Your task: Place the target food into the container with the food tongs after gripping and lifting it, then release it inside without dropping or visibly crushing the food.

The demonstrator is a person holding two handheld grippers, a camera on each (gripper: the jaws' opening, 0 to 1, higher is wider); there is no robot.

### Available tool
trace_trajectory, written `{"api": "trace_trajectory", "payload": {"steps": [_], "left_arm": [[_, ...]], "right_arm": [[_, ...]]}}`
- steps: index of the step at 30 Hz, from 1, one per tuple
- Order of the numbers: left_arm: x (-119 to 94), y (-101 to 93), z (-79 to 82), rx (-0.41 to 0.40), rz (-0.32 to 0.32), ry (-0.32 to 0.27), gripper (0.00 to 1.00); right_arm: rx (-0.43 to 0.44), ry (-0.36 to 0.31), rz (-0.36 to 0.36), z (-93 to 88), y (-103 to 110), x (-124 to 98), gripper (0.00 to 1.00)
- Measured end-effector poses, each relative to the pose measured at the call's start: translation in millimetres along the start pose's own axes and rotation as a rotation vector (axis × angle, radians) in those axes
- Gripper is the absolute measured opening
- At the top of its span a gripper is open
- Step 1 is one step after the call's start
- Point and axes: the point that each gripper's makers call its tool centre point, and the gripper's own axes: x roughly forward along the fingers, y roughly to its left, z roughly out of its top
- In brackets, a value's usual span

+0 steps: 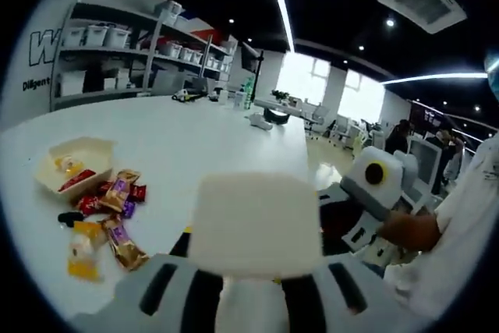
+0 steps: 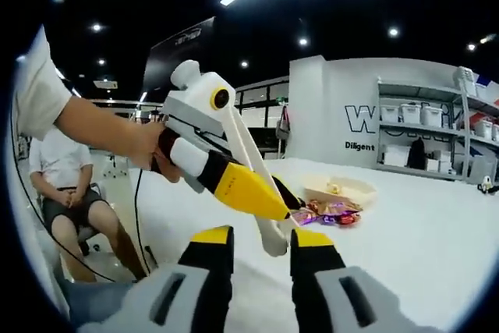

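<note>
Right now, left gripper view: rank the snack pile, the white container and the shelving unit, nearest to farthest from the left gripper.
1. Snack pile: wrapped snacks on the white table, left of the left gripper.
2. White container: just beyond the pile, a few items inside.
3. Shelving unit: far back, past the table's edge, upper left.

white short sleeve (image 2: 35,87); left gripper (image 2: 269,228) white-grey with yellow jaw tips and a black grip.

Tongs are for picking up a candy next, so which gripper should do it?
Probably left: the left gripper clasps the white tongs, and wrapped candies lie beside the container. The right gripper has open jaws.
</note>
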Motion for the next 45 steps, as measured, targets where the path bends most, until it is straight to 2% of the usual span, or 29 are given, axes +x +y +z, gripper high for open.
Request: {"api": "trace_trajectory", "payload": {"steps": [2, 3, 5, 7, 9, 13, 16, 19, 23, 26, 35, 37, 42, 45], "left_arm": [[-1.4, -3.8, -1.1, 0.005, -0.003, -0.005, 0.26], [-2.2, -4.4, -1.1, 0.003, -0.004, -0.010, 0.26], [-4.7, -5.1, -0.1, -0.009, -0.002, -0.025, 0.27], [-6.5, -8.7, -0.3, 0.005, -0.004, -0.032, 0.27], [-7.4, -9.6, 1.9, 0.020, -0.004, -0.052, 0.27], [-8.7, -11.4, 3.3, 0.046, 0.003, -0.068, 0.27], [-10.1, -13.0, 6.1, 0.080, 0.007, -0.087, 0.27], [-10.8, -11.8, 10.1, 0.088, 0.007, -0.106, 0.29], [-12.3, -16.0, 20.3, 0.149, -0.001, -0.163, 0.30], [-11.8, -17.9, 21.3, 0.180, -0.002, -0.163, 0.32], [-15.4, -22.3, 23.1, 0.054, -0.029, -0.186, 0.30], [-17.3, -25.6, 23.2, 0.043, -0.036, -0.198, 0.29], [-19.2, -27.6, 21.3, -0.050, -0.042, -0.200, 0.28], [-19.4, -27.1, 19.1, -0.076, -0.038, -0.200, 0.27]], "right_arm": [[-0.024, -0.008, -0.027, 1.1, -4.2, -2.9, 0.07], [-0.025, -0.009, -0.026, 1.0, -4.4, -3.3, 0.08], [0.088, -0.032, 0.008, 3.5, 1.6, -3.3, 0.08], [0.144, -0.034, 0.020, 2.4, 3.3, -3.8, 0.08], [0.139, -0.042, 0.021, 2.8, 3.8, -3.7, 0.08], [0.199, -0.033, 0.040, 1.3, 8.8, -1.3, 0.06], [0.181, -0.053, 0.035, 3.0, 9.4, -1.7, 0.05], [0.203, -0.080, 0.045, 8.3, 11.2, -2.0, 0.05], [0.199, -0.119, 0.042, 17.8, 10.7, -5.5, 0.04], [0.201, -0.128, 0.046, 22.2, 10.9, -6.6, 0.04], [0.229, -0.162, 0.060, 31.5, 13.4, -11.7, 0.04], [0.271, -0.180, 0.079, 34.3, 16.0, -13.0, 0.04], [0.297, -0.188, 0.088, 35.7, 18.4, -12.3, 0.04], [0.302, -0.184, 0.086, 34.8, 18.9, -11.2, 0.04]]}}
